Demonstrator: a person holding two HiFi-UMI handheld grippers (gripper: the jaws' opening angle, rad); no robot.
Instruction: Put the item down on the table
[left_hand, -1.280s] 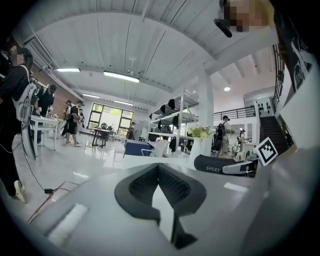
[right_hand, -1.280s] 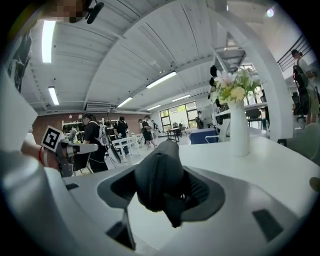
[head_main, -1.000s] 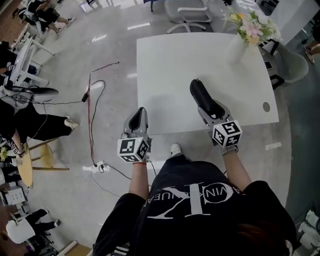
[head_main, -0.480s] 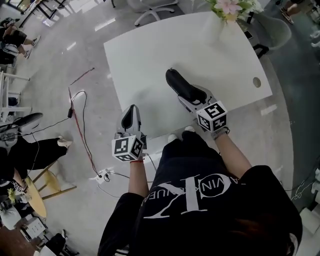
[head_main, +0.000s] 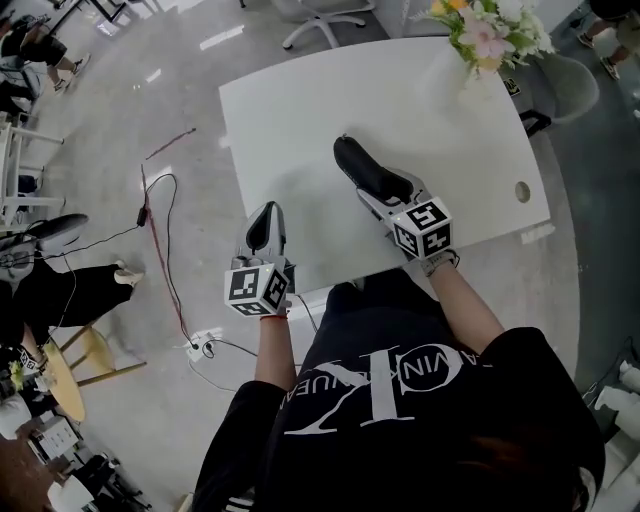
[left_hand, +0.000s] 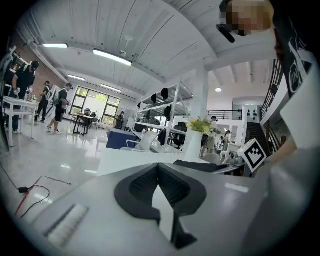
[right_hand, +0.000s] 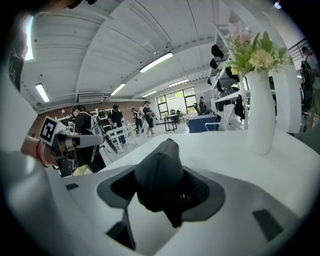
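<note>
Here our right gripper (head_main: 383, 185) clamps the dark item (head_main: 352, 160) over the table's (head_main: 330, 100) near edge, presumably for set-down; our left gripper (head_main: 265, 226), closed and empty, hangs clear.

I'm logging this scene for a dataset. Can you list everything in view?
table: one, white, centre.
vase with flowers: one, white, table's far right corner.
dark item: one, black, between the right gripper's jaws, over the table.
cables: several, red and black, floor left of table.
power strip: one, white, floor.
left gripper: grey, jaws together, empty, at the near table edge.
right gripper: grey, shut on the dark item.
</note>
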